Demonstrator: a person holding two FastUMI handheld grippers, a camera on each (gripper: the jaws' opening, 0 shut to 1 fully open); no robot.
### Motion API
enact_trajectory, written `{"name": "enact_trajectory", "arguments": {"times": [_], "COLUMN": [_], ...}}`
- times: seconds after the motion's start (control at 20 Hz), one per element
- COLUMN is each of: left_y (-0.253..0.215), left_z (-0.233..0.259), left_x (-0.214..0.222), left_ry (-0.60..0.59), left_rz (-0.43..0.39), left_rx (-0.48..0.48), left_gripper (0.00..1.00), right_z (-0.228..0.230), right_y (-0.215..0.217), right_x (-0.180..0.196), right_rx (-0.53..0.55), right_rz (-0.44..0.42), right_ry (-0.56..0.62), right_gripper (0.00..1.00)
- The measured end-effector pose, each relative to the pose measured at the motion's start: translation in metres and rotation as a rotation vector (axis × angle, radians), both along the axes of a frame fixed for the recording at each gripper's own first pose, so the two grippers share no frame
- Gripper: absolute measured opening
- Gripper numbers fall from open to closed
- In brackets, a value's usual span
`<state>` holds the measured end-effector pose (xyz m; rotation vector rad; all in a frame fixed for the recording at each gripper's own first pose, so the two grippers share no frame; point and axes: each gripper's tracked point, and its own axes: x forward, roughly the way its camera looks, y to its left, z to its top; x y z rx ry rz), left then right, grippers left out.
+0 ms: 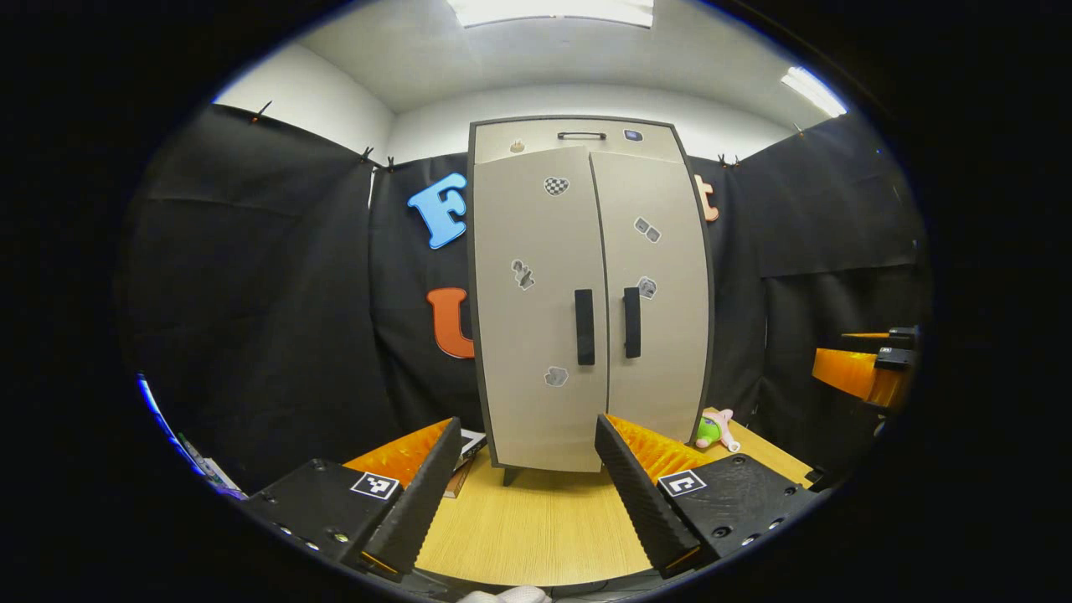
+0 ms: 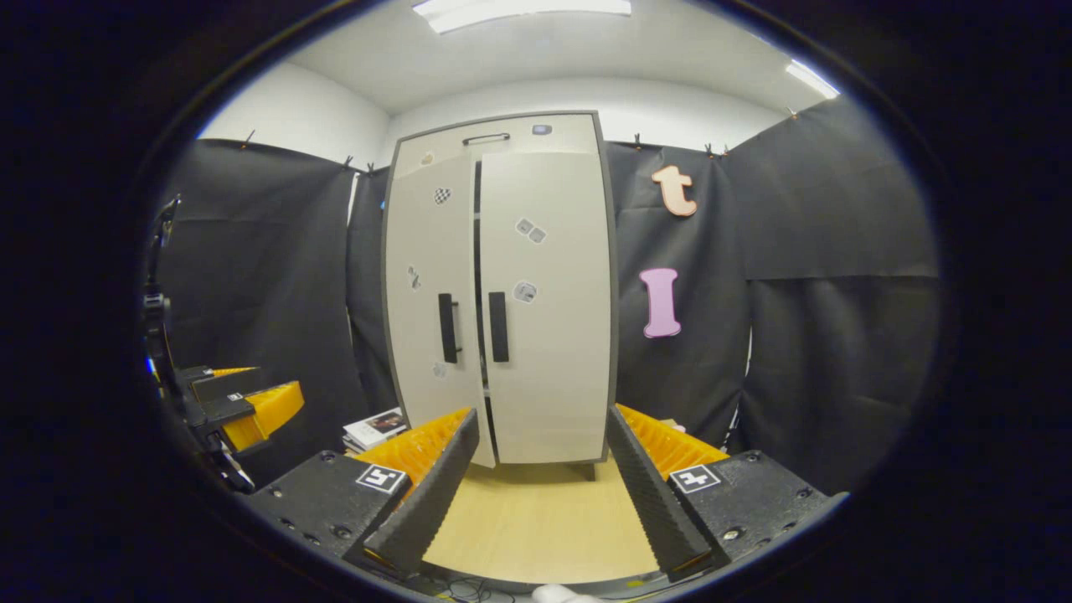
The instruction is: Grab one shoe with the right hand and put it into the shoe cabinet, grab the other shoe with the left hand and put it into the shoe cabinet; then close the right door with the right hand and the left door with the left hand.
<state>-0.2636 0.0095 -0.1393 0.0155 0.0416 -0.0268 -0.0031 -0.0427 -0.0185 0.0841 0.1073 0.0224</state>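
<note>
The pale shoe cabinet (image 1: pixel 586 251) stands upright on the wooden table (image 1: pixel 536 528), straight ahead of both grippers. Its right door (image 1: pixel 662 335) lies flush. Its left door (image 2: pixel 427 335) stands slightly ajar, with a dark gap between it and the right door (image 2: pixel 548 352). Two black handles (image 1: pixel 584 327) meet at the middle. My left gripper (image 1: pixel 528 427) is open and holds nothing, a short way in front of the cabinet. My right gripper (image 2: pixel 543 414) is open too, with nothing between its fingers. The right gripper (image 1: pixel 871 368) shows at the far right, and the left gripper (image 2: pixel 243 406) at the far left.
A small green and pink toy (image 1: pixel 716 430) lies on the table right of the cabinet's foot. A stack of booklets (image 2: pixel 377 429) sits left of the cabinet. Black cloth walls close in the booth behind and on both sides.
</note>
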Motion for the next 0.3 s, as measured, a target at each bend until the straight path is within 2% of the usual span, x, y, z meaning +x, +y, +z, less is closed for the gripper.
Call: {"name": "enact_trajectory", "arguments": {"times": [0.05, 0.2, 0.3], "left_y": [-0.0009, -0.0026, -0.0041], "left_z": [0.0016, 0.0019, 0.0036], "left_x": [-0.0004, -0.0005, -0.0007], "left_ry": [-0.003, -0.003, -0.004], "left_rz": [-0.006, -0.017, -0.025], "left_rx": [0.001, 0.008, 0.010], "left_gripper": [0.96, 0.96, 1.00], "right_z": [0.0001, 0.0011, 0.0018], "right_y": [-0.0009, -0.0007, 0.0003], "right_x": [-0.0007, -0.0022, -0.0029], "right_rx": [-0.001, -0.001, 0.000], "right_rz": [-0.004, -0.009, -0.008], "right_ry": [-0.001, -0.005, -0.008], "right_gripper": [0.99, 0.99, 0.99]}}
